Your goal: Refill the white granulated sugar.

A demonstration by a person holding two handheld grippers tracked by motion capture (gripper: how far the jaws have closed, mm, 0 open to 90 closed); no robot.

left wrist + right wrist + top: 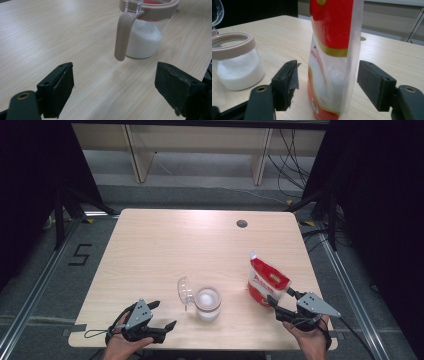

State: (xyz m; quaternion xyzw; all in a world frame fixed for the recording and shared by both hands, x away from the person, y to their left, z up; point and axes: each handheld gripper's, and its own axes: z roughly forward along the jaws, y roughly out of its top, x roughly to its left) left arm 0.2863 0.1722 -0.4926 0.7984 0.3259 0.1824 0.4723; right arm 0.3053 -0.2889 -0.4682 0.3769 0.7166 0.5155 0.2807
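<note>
A clear glass jar with a beige rim holds white grains and stands near the table's front middle; its clear lid is flipped open to the left. In the left gripper view the jar and its beige clasp sit just ahead of the jaws. My left gripper is open, left of the jar, touching nothing. A red and white pouch stands upright at the front right. My right gripper is open with its jaws either side of the pouch's base.
The light wooden table has a dark cable hole near its far edge. Black curtains flank both sides, and cables lie on the floor behind. A floor marking sits left of the table.
</note>
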